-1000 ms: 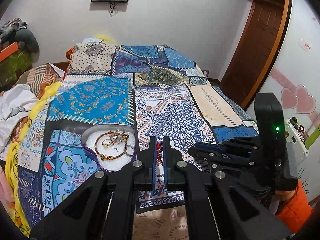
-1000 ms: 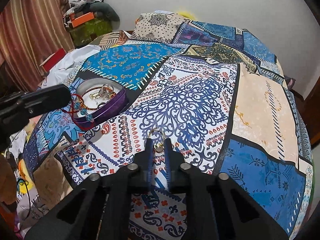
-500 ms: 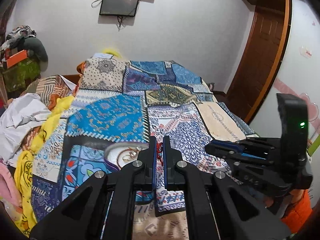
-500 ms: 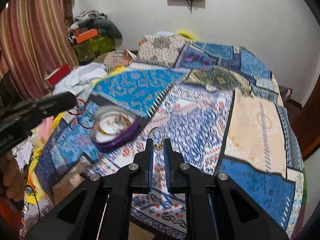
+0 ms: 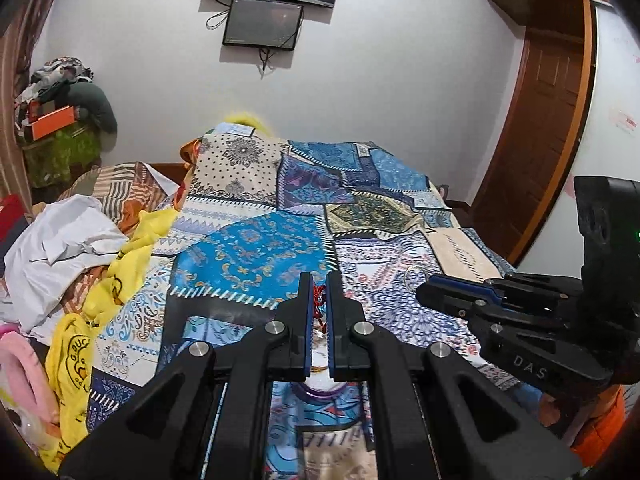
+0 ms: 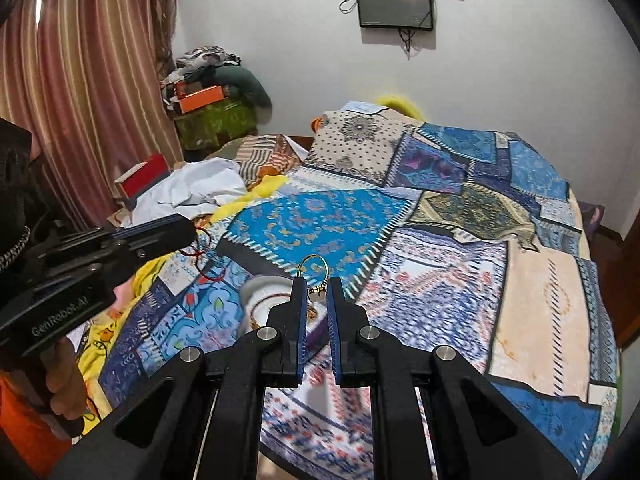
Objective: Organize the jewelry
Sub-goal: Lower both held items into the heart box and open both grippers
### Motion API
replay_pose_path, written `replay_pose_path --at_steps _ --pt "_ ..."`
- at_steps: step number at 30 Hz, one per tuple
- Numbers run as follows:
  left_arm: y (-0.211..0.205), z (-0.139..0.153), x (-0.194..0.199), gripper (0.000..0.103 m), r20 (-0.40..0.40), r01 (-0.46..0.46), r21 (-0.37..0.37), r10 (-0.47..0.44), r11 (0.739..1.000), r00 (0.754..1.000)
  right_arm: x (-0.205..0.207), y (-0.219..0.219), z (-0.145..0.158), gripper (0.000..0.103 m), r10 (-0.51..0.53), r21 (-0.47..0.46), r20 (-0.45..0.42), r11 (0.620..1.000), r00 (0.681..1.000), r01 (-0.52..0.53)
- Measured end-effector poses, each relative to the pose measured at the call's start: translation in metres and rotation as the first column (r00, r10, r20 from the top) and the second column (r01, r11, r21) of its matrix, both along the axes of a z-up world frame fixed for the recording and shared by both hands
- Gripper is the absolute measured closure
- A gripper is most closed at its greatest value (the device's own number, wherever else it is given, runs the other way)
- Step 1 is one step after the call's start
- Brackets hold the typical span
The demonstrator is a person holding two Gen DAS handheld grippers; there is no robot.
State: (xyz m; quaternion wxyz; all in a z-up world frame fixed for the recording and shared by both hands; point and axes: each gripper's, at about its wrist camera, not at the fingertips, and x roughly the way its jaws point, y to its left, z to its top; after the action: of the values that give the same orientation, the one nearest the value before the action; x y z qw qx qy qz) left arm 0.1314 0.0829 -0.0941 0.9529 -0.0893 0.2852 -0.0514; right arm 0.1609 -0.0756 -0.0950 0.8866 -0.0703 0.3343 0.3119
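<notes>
My left gripper (image 5: 319, 280) is shut on a red bead bracelet (image 5: 319, 305), which hangs as thin red loops from its tip in the right wrist view (image 6: 202, 258). My right gripper (image 6: 315, 282) is shut on a gold ring (image 6: 313, 268) that stands up above its fingertips. Both are held in the air over the patchwork bedspread (image 6: 440, 240). The purple-rimmed jewelry tray (image 6: 260, 294) lies below and left of my right gripper, mostly hidden behind its fingers. In the left wrist view only the tray's purple rim (image 5: 320, 390) shows under my fingers.
The right gripper's body (image 5: 520, 312) is at the right of the left wrist view, the left gripper's body (image 6: 80, 264) at the left of the right wrist view. Loose white and yellow clothes (image 5: 72, 248) lie at the bed's left. A wooden door (image 5: 536, 128) stands at the right.
Both grippers have risen and tilted up, still holding the bracelet and the ring. The tray has dropped low in both views and more of the wall shows.
</notes>
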Motion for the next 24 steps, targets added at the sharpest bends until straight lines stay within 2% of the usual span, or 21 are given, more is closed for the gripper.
replay_pose_path --at_steps 9,24 --pt "0.015 -0.027 0.022 0.099 -0.052 -0.007 -0.035 0.005 0.999 0.999 0.013 0.029 -0.03 0.094 0.048 -0.041 -0.064 0.998 0.997 -0.05" --pt "0.01 -0.073 0.054 0.099 -0.179 0.001 -0.039 -0.008 0.999 0.984 0.022 0.048 -0.075 0.094 0.091 -0.113 -0.201 0.987 0.975 -0.115"
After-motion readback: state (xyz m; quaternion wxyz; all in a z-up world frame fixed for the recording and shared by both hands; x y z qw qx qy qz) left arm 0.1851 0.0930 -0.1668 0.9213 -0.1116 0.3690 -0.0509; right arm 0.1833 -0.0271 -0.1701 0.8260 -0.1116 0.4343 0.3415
